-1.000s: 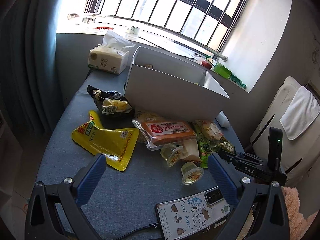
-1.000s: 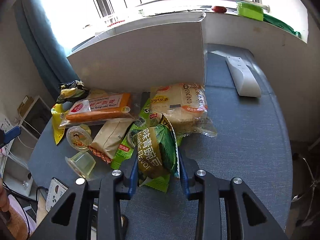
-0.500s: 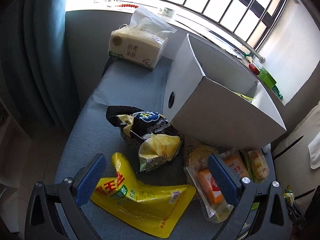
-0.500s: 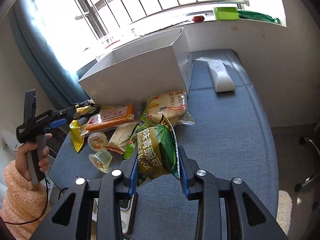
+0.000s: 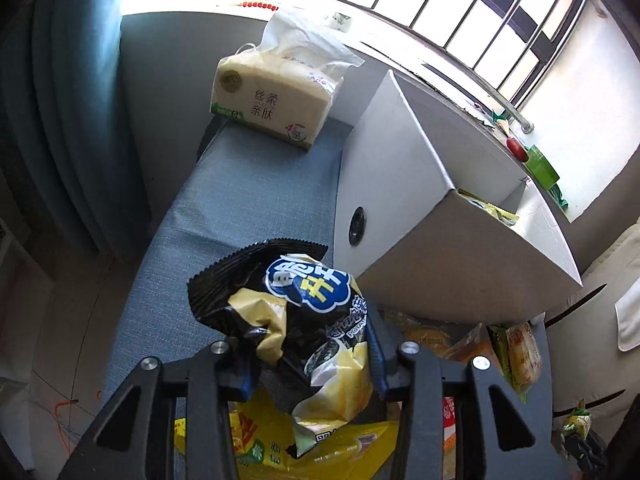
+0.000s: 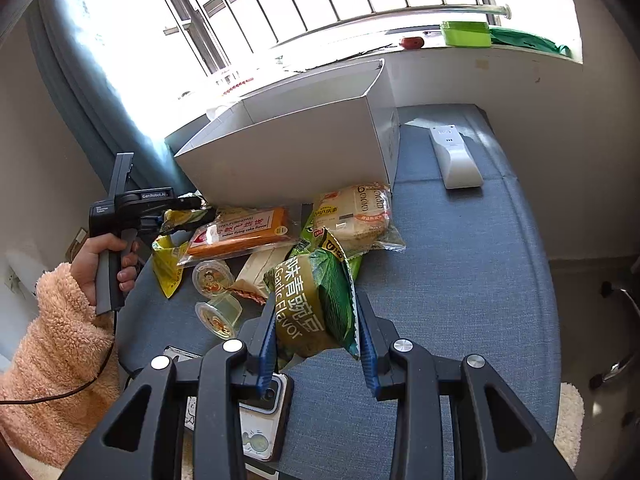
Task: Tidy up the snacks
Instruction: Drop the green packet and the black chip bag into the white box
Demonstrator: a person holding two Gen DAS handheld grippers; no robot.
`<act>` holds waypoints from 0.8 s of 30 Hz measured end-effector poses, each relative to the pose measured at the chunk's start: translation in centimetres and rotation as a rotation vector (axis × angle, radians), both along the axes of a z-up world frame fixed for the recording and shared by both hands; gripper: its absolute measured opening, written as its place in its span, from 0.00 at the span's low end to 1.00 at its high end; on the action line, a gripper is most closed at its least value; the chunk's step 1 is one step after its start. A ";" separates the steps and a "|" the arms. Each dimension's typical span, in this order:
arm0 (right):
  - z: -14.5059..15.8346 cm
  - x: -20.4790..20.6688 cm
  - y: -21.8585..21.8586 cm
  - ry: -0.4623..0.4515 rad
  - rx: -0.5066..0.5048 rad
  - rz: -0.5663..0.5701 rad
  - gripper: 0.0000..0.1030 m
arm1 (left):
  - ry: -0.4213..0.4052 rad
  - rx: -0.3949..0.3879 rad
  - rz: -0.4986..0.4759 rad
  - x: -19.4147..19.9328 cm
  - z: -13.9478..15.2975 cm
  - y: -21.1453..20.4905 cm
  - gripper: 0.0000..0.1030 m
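- Black-and-yellow chip bag (image 5: pixel 308 320) sits clamped in the left gripper (image 5: pixel 312 364), lower centre of frame, long axis pointing up-frame.
- Green pea bag (image 6: pixel 316 300) sits pinched in the right gripper (image 6: pixel 316 344).
- White box (image 5: pixel 440 216), open-topped, lies up-right of the left jaws, probably the nearer drop.

Under your grippers runs a blue-grey cloth-covered table (image 6: pixel 460 264). On it, by the window wall, you have an open white box (image 6: pixel 288 152) with a tissue pack (image 5: pixel 272 100) beyond its far end and a white remote (image 6: pixel 456 156) beside its near corner. In front of the box lies a heap of snacks: an orange cake pack (image 6: pixel 240 232), a bread bag (image 6: pixel 354 216), a yellow pouch (image 5: pixel 348 446), two jelly cups (image 6: pixel 218 314). A phone (image 6: pixel 260 424) lies at the near edge.
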State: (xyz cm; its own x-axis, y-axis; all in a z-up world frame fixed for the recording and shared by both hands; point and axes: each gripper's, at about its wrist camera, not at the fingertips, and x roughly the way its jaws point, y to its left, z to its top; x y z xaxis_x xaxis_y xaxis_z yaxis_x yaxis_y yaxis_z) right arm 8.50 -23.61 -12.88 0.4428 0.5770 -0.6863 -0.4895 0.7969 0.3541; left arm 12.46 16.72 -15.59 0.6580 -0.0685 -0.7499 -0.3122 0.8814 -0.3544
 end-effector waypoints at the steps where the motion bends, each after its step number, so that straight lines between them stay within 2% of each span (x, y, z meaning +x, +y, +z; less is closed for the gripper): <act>1: 0.0 0.1 0.1 0.002 0.005 0.004 0.37 | -0.032 0.000 -0.010 -0.9 0.7 -0.3 0.45; 6: 0.5 0.6 1.0 -0.005 0.032 0.020 0.37 | -0.170 0.023 -0.047 -5.1 5.3 -2.4 0.45; 10: 2.0 2.1 2.6 -0.031 0.053 0.036 0.37 | -0.248 0.036 -0.104 -4.8 8.7 -4.1 0.45; 13: 4.1 3.7 4.0 -0.093 0.060 0.045 0.37 | -0.290 0.060 -0.138 -3.1 10.8 -4.9 0.45; 17: 7.2 7.0 6.1 -0.141 0.079 0.032 0.37 | -0.315 0.035 -0.173 0.8 12.6 -5.7 0.45; 19: 8.3 9.1 7.0 -0.143 0.093 0.021 0.37 | -0.304 0.059 -0.187 3.4 13.1 -6.5 0.45; 24: 9.2 14.5 9.1 -0.148 0.084 -0.024 0.37 | -0.244 0.062 -0.195 8.8 13.1 -7.9 0.45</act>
